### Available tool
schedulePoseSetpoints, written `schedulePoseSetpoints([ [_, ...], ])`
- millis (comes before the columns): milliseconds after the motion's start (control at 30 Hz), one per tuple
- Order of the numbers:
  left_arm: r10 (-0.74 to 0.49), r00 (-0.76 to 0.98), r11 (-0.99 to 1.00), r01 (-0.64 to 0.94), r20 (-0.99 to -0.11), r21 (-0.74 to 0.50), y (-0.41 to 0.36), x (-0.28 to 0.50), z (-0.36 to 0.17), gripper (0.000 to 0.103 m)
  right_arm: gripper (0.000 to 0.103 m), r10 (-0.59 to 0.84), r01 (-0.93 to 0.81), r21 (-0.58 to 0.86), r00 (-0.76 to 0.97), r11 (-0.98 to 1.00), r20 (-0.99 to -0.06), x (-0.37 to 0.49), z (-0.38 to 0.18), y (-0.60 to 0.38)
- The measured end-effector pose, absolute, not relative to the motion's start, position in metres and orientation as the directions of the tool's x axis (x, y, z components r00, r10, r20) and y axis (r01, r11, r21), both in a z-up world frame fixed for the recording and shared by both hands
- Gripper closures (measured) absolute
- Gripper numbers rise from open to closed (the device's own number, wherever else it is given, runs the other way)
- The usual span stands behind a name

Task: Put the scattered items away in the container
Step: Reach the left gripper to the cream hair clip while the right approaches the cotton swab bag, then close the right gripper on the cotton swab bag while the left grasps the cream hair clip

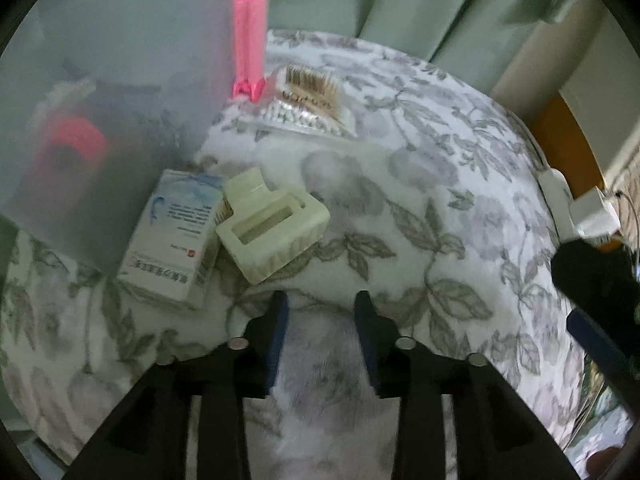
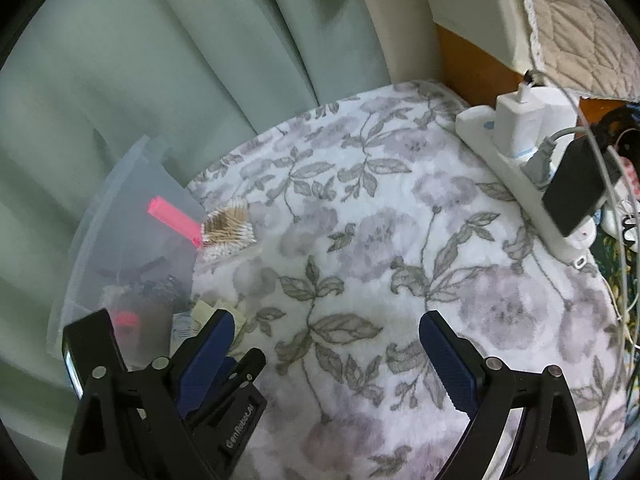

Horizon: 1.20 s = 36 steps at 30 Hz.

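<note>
Items remain outside the translucent container (image 1: 80, 120): a white box (image 1: 176, 236) and cream clip (image 1: 272, 228) lie just beside its wall on the floral blanket (image 1: 420, 200). Left gripper (image 1: 322, 308) hovers near them, jaws apart and empty, probably to grasp the clip; right gripper (image 2: 326, 332) waits wide open.

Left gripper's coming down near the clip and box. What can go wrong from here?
1. The cream clip leans on the white box; grabbing either may drag the other.
2. The left gripper is open over bare cloth, short of both.
3. The pink-handled brush lies against the bin wall, awkward to grip.
</note>
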<state>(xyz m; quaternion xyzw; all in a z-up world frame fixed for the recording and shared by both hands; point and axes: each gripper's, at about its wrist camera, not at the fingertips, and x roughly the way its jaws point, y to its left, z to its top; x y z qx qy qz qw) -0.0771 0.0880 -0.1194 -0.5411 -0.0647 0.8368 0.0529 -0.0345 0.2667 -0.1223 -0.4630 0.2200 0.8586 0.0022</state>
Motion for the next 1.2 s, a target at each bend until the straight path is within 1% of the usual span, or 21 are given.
schedulePoseSetpoints([
  [67,0.166,-0.418,-0.984,-0.008,-0.893,-0.179,0.09,-0.084,-0.12,0.057,0.007,-0.2,-0.21,0.373,-0.563,-0.904,-0.802,-0.041,-0.129,0.268],
  [233,0.156,-0.449,-0.983,0.017,-0.88,-0.182,0.092,-0.1,-0.121,0.058,0.007,-0.207,-0.194,0.367,-0.553,-0.91,-0.807,-0.058,-0.136,0.27],
  [300,0.139,-0.465,-0.984,0.031,-0.874,-0.173,0.092,-0.105,-0.121,0.062,0.007,-0.211,-0.178,0.364,-0.559,-0.914,-0.802,-0.065,-0.136,0.269],
  [367,0.115,-0.482,-0.987,0.04,-0.868,-0.153,0.091,-0.109,-0.122,0.075,0.007,-0.21,-0.162,0.357,-0.565,-0.92,-0.798,-0.072,-0.137,0.268],
  [400,0.104,-0.492,-0.988,0.046,-0.864,-0.145,0.09,-0.111,-0.122,0.078,0.007,-0.212,-0.152,0.355,-0.568,-0.922,-0.795,-0.076,-0.137,0.266],
  [433,0.096,-0.502,-0.989,0.05,-0.86,-0.139,0.088,-0.113,-0.123,0.087,0.007,-0.217,-0.142,0.355,-0.57,-0.924,-0.793,-0.081,-0.139,0.265],
  [467,0.091,-0.511,-0.989,0.052,-0.854,-0.137,0.086,-0.114,-0.123,0.092,0.007,-0.221,-0.136,0.356,-0.569,-0.925,-0.792,-0.085,-0.14,0.264],
  [533,0.094,-0.526,-0.989,0.052,-0.845,-0.142,0.083,-0.117,-0.124,0.095,0.007,-0.236,-0.117,0.36,-0.564,-0.926,-0.792,-0.095,-0.144,0.262],
  [633,0.097,-0.545,-0.989,0.044,-0.833,-0.144,0.08,-0.119,-0.125,0.096,0.007,-0.256,-0.086,0.361,-0.554,-0.929,-0.792,-0.109,-0.149,0.257],
  [767,0.096,-0.555,-0.99,0.035,-0.826,-0.139,0.079,-0.124,-0.124,0.096,0.007,-0.289,-0.04,0.368,-0.543,-0.929,-0.789,-0.128,-0.156,0.248],
  [933,0.094,-0.551,-0.991,0.03,-0.829,-0.132,0.08,-0.128,-0.124,0.095,0.007,-0.381,0.043,0.419,-0.506,-0.907,-0.774,-0.154,-0.169,0.235],
  [1000,0.083,-0.549,-0.994,0.018,-0.832,-0.111,0.083,-0.131,-0.124,0.09,0.007,-0.418,0.067,0.445,-0.491,-0.893,-0.764,-0.164,-0.174,0.231],
  [1067,0.062,-0.549,-0.997,-0.003,-0.834,-0.073,0.089,-0.135,-0.123,0.08,0.007,-0.447,0.087,0.466,-0.477,-0.881,-0.757,-0.173,-0.178,0.228],
  [1100,0.05,-0.549,-0.999,-0.009,-0.834,-0.054,0.091,-0.137,-0.123,0.078,0.007,-0.464,0.099,0.477,-0.47,-0.873,-0.751,-0.178,-0.179,0.227],
  [1167,0.041,-0.549,-0.999,-0.012,-0.835,-0.042,0.092,-0.141,-0.122,0.07,0.007,-0.505,0.129,0.505,-0.445,-0.853,-0.739,-0.19,-0.183,0.223],
  [1200,0.043,-0.548,-0.999,-0.007,-0.836,-0.047,0.091,-0.143,-0.122,0.069,0.007,-0.527,0.147,0.519,-0.431,-0.842,-0.733,-0.197,-0.184,0.22],
])
